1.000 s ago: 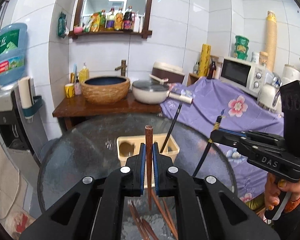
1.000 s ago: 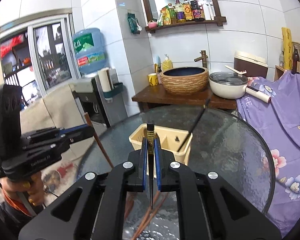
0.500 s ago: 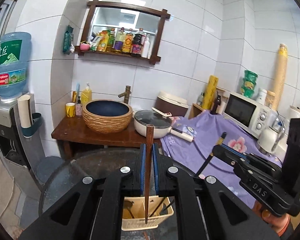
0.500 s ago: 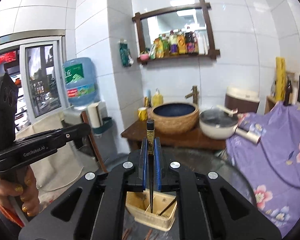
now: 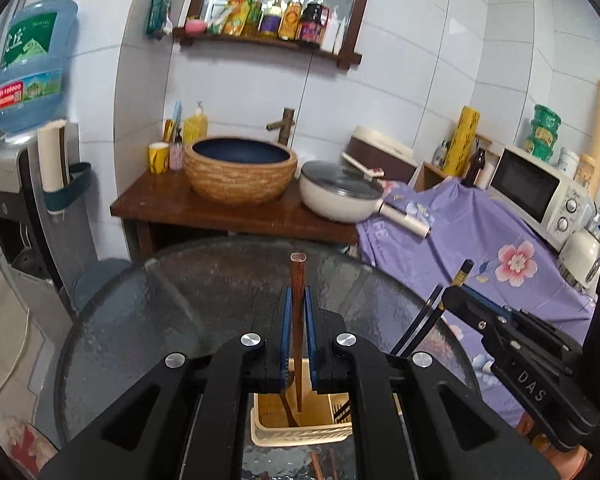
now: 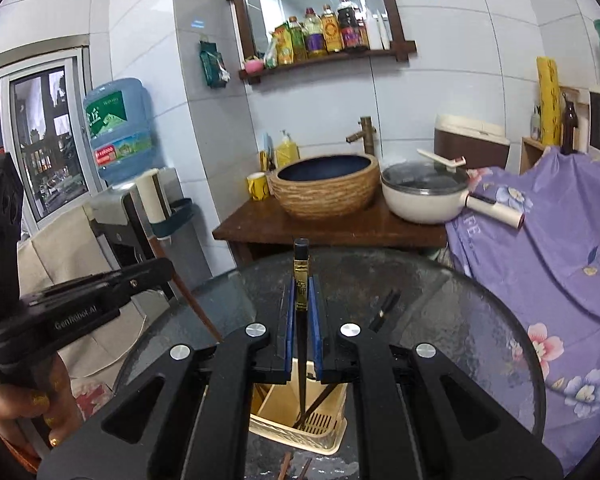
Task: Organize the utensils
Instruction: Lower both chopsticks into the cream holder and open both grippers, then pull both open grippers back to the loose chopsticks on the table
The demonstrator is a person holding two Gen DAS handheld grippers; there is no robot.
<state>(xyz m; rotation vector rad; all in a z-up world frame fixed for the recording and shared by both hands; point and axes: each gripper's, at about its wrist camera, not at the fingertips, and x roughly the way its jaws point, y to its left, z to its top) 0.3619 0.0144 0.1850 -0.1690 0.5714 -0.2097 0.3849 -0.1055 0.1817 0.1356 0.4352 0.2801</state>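
Left gripper (image 5: pixel 295 336) fingers clamped on brown chopstick (image 5: pixel 297 320), right gripper (image 6: pixel 302 336) fingers clamped on black chopstick (image 6: pixel 301 320), both tips down above yellow basket (image 6: pixel 300 436) on glass bench (image 6: pixel 460 340).

Your left gripper (image 5: pixel 297 336) points forward and somewhat down over the yellow basket (image 5: pixel 300 432), its blue pads clamped on a brown wooden chopstick (image 5: pixel 297 280) that stands upright between them. Your right gripper (image 6: pixel 302 320) sits beside it over the same basket, pinching a black chopstick (image 6: pixel 301 264) (gold band near the top) the same way. Your left hand (image 6: pixel 23 408) wraps the handle low at the frame's left edge.
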